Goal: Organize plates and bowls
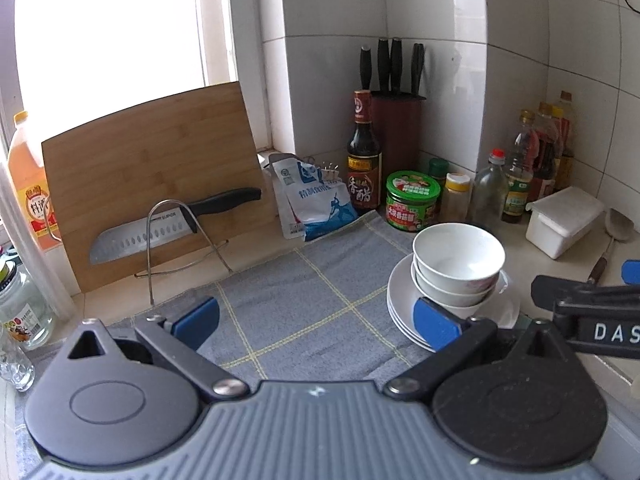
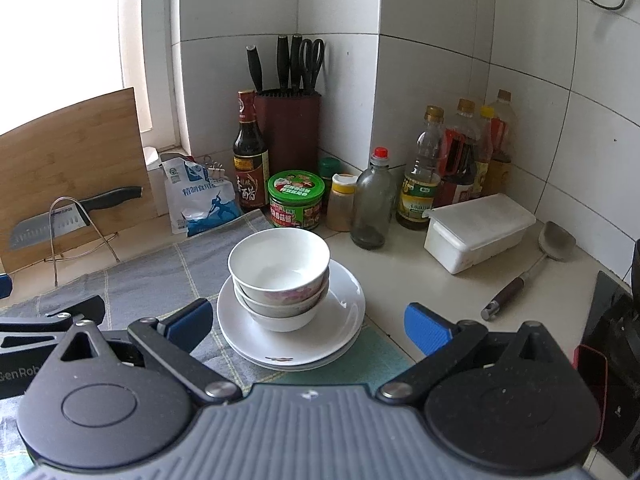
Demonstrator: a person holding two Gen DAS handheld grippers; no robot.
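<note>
While both the left gripper [image 1: 316, 320] and the right gripper [image 2: 308, 322] gape wide and empty, the bowls [image 2: 280, 276] sit nested on the stacked plates [image 2: 344, 312] at the cloth [image 1: 280, 288] edge — a careless nudge could topple them.

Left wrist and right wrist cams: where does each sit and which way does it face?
Left wrist: on the left gripper, above the grey dish towel, facing the window corner and cutting board; own open blue-padded fingers show, the right gripper at the right edge.
Right wrist: on the right gripper, facing the tiled corner, centred on the stacked bowls on the plates; own open fingers show, the left gripper at the left edge.
Shared: bowls, plates, knife block, vinegar bottle, green-lidded jar.
</note>
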